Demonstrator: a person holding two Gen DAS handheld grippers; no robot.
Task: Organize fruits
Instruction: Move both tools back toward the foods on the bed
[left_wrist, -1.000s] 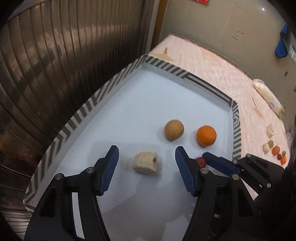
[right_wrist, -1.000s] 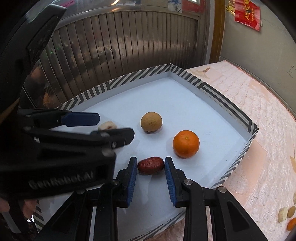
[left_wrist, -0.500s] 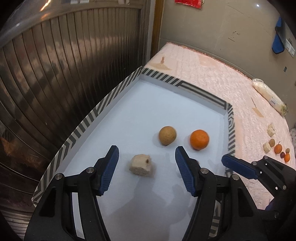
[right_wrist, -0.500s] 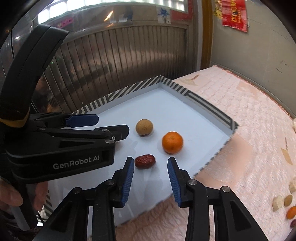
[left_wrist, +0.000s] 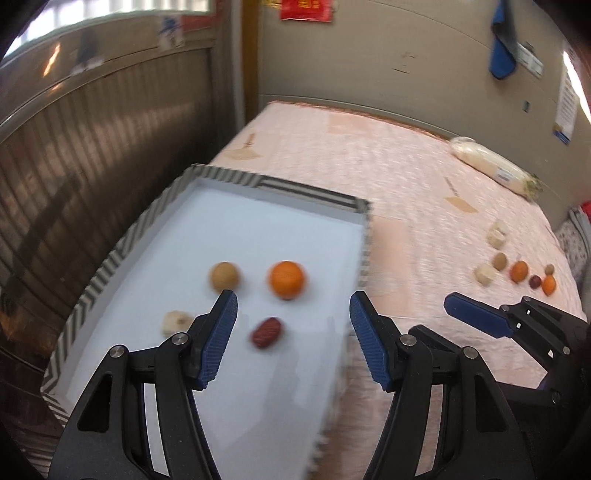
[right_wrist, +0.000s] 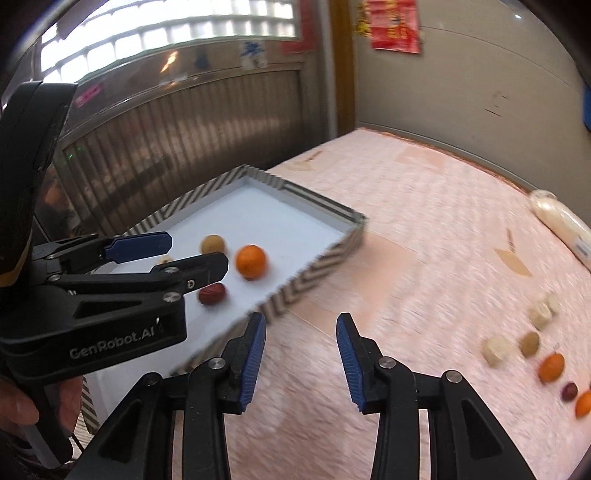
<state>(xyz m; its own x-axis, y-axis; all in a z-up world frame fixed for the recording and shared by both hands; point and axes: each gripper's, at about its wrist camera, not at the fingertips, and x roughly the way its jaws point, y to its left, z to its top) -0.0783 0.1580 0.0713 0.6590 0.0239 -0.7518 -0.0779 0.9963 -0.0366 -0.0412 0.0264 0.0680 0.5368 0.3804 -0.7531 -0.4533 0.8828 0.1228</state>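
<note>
A white tray with a striped rim (left_wrist: 122, 251) (right_wrist: 314, 264) holds a tan round fruit (left_wrist: 224, 276), an orange (left_wrist: 287, 279) (right_wrist: 251, 261), a red date (left_wrist: 266, 332) (right_wrist: 211, 293) and a pale chunk (left_wrist: 175, 323). My left gripper (left_wrist: 292, 314) (right_wrist: 197, 253) hovers open above the tray's near half, gripping nothing. My right gripper (right_wrist: 301, 325) is open and empty over the pink cloth, just off the tray's near right corner. Loose fruit lies on the cloth at the far right: pale chunks (right_wrist: 496, 349), a tan fruit (right_wrist: 530, 343), an orange (right_wrist: 551, 367) and a date (right_wrist: 569, 391).
The pink quilted cloth (left_wrist: 406, 206) covers the surface right of the tray. A wrapped white vegetable (left_wrist: 491, 162) lies at its back right. A ribbed metal shutter (left_wrist: 74, 155) runs along the tray's left side. A hand (right_wrist: 22, 402) holds the left gripper.
Both grippers drew back and up from the tray and swung right. The right gripper let go of the red date, which stays in the tray, and its jaws widened.
</note>
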